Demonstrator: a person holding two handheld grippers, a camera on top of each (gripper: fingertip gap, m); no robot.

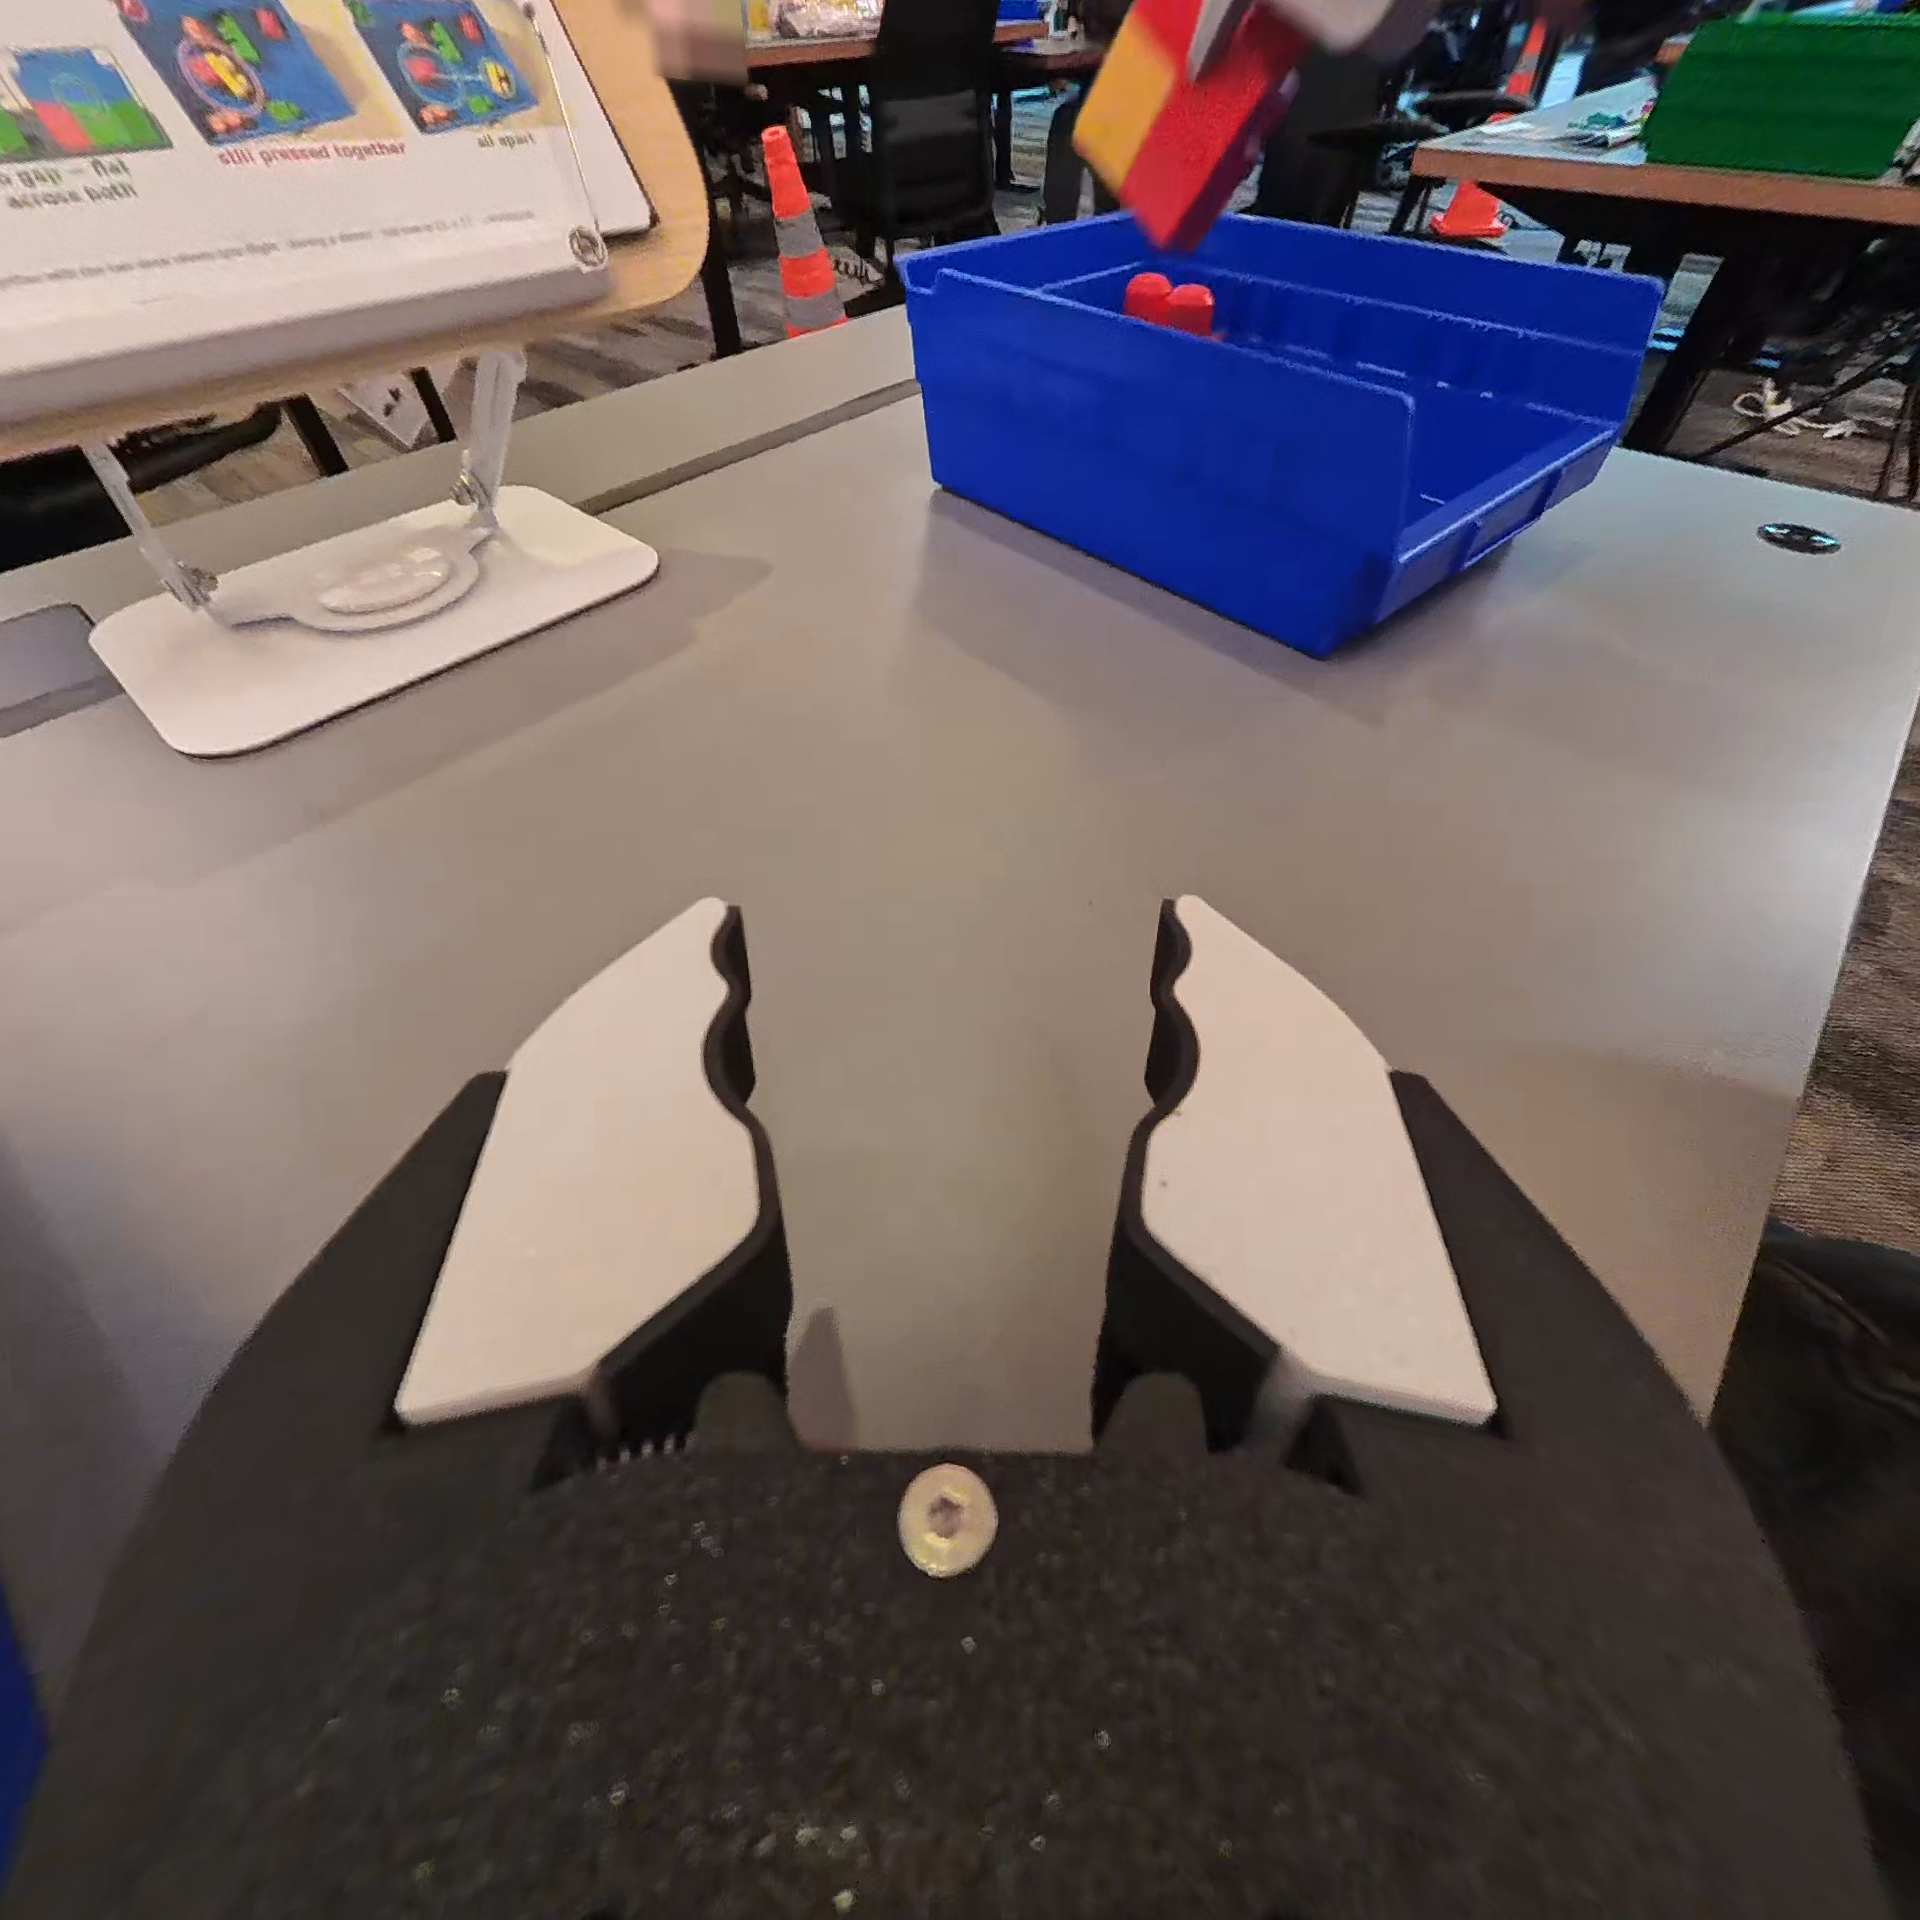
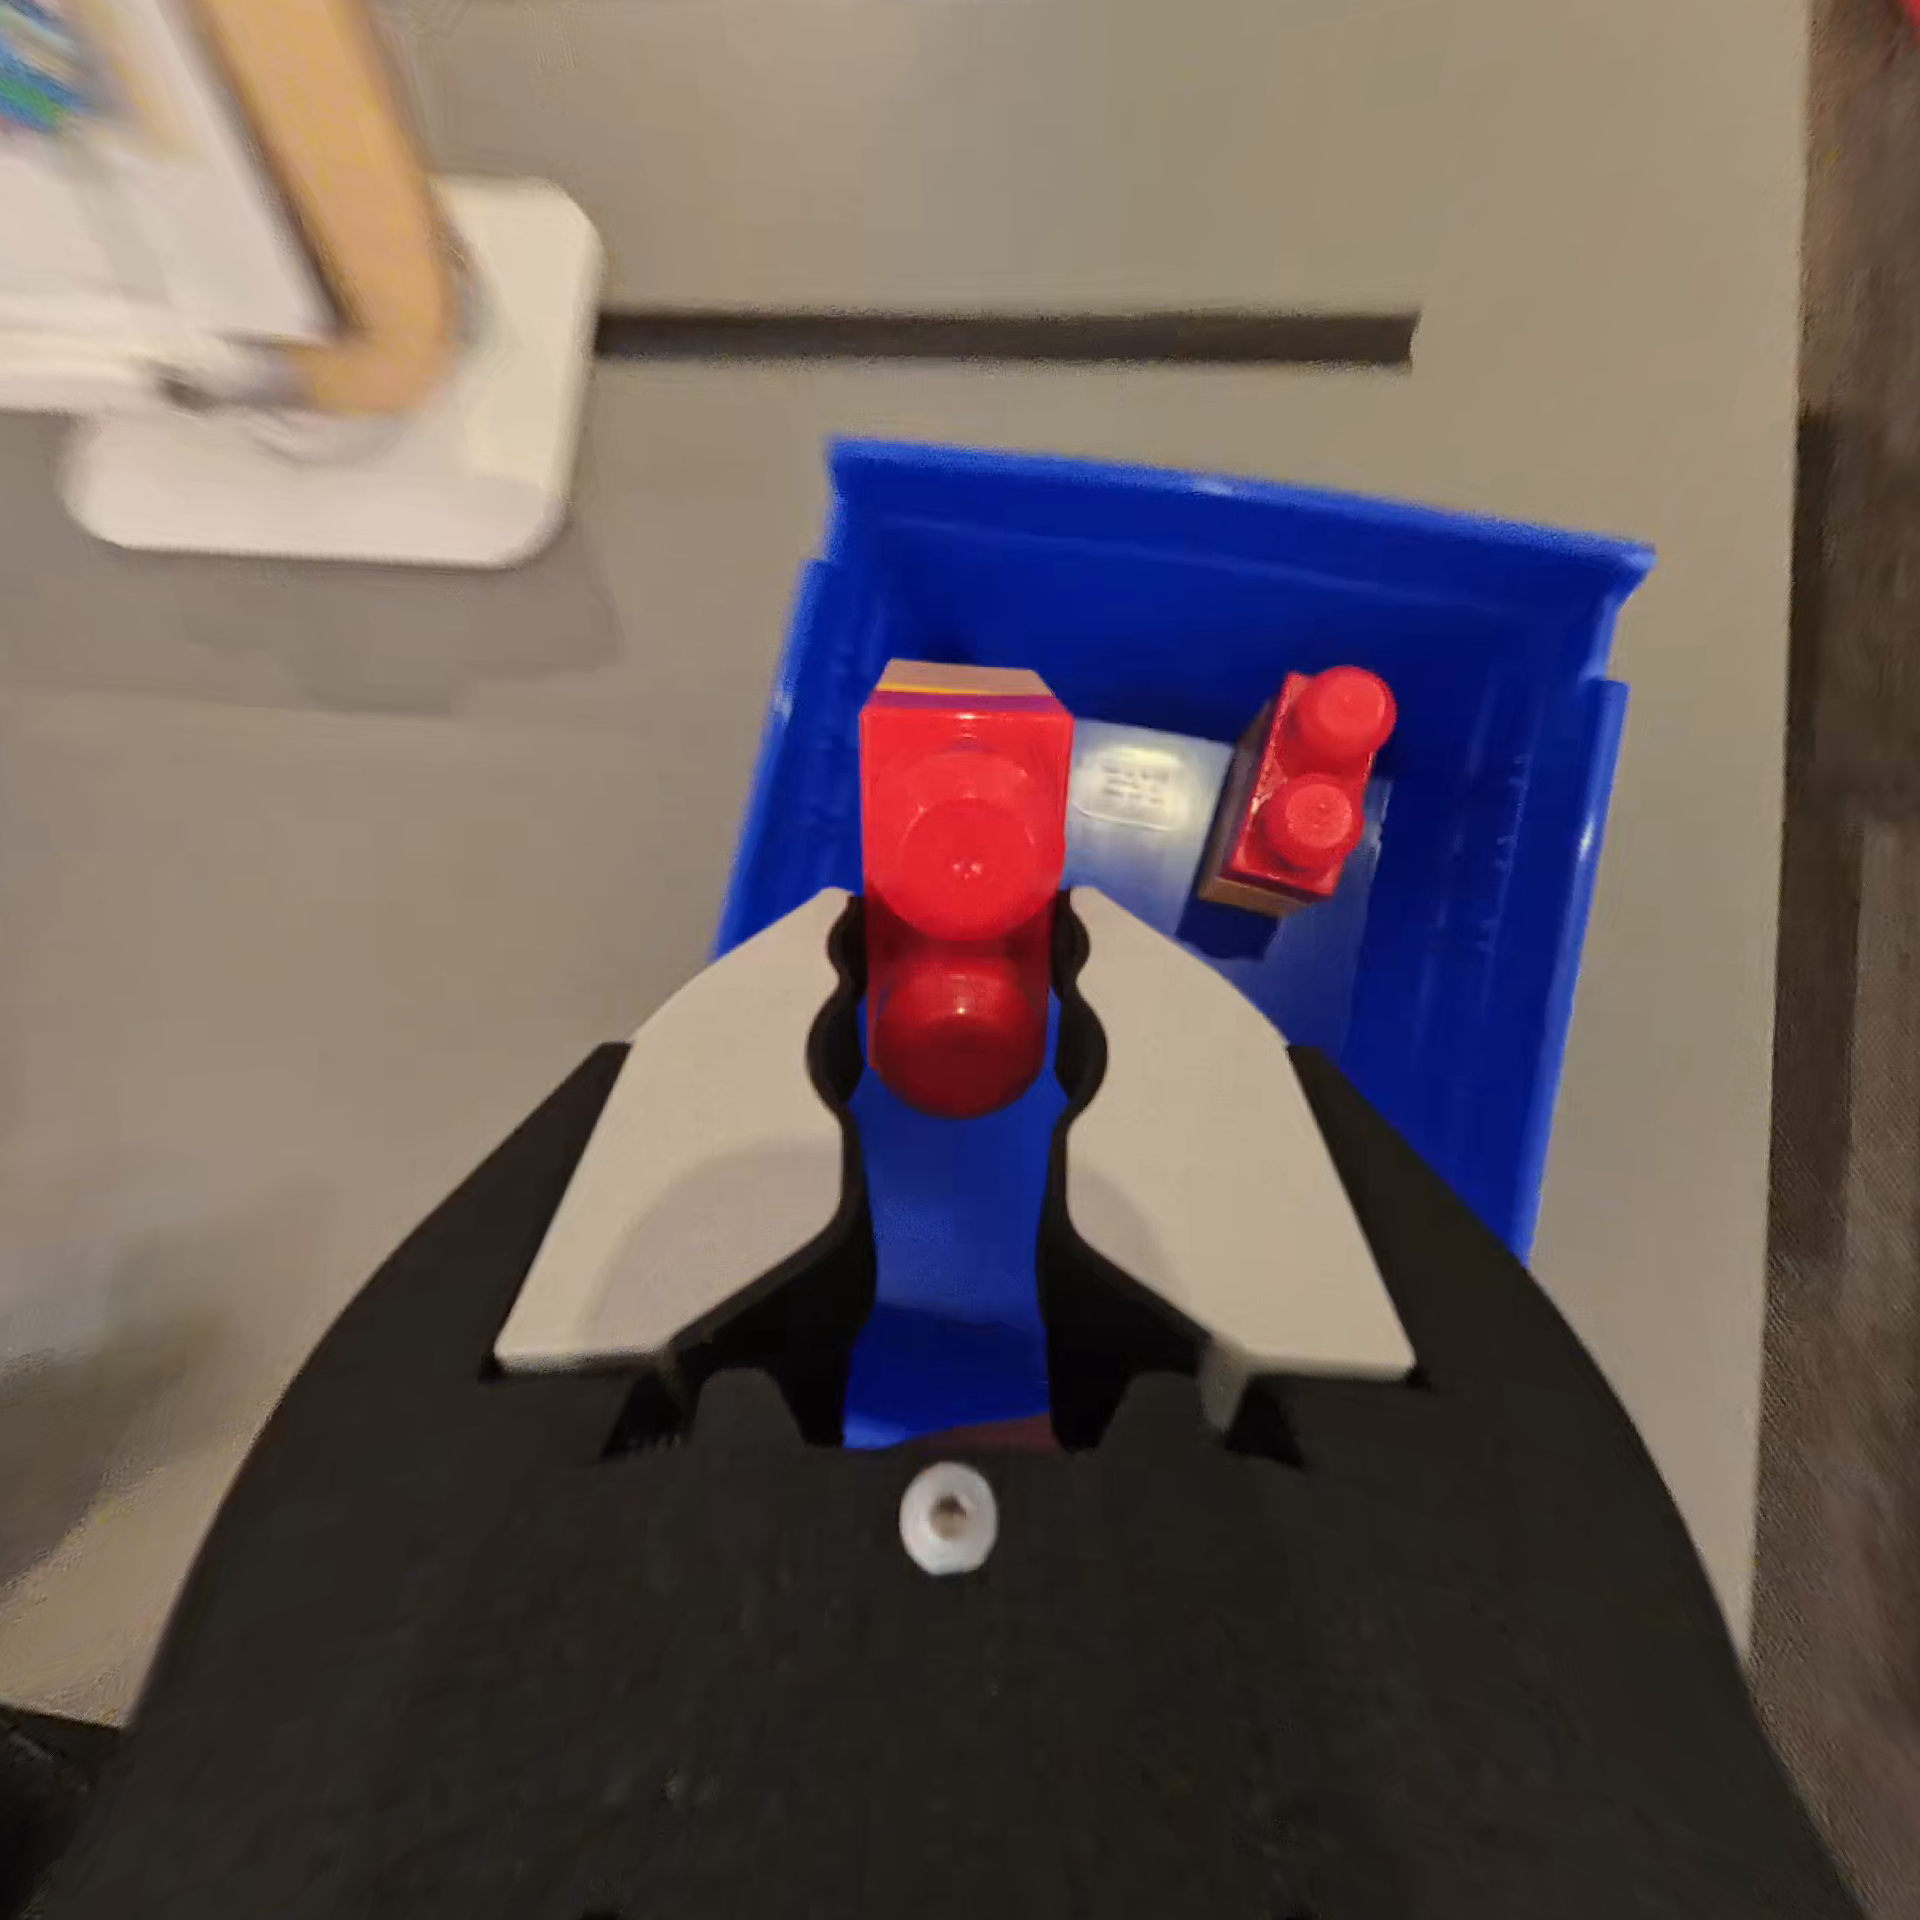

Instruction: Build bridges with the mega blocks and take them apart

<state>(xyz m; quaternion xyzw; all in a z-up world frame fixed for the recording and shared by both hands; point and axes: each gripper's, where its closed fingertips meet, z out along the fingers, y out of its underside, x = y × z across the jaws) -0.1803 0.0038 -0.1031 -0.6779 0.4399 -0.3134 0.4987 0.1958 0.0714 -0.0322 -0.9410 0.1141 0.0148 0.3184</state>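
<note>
My right gripper [image 2: 958,914] is shut on a red two-stud block [image 2: 966,810] and holds it above the blue bin [image 2: 1455,1039], pointing down into it. A second red two-stud block [image 2: 1304,795] lies inside the bin, to the right. In the left wrist view the held red block [image 1: 1195,114], with a yellow face showing, hangs above the bin [image 1: 1195,457], and the red block in the bin [image 1: 1169,301] pokes over its wall. My left gripper [image 1: 951,914] is open and empty, low over the bare grey table [image 1: 935,748], in front of the bin.
A white stand [image 1: 374,623] holding an instruction sheet [image 1: 291,177] sits at the table's back left. The table's right edge [image 1: 1829,1039] runs close beside the bin. Orange cones [image 1: 800,249], chairs and other tables stand beyond. The gap from one gripper's tips to the other's is roughly 40 cm.
</note>
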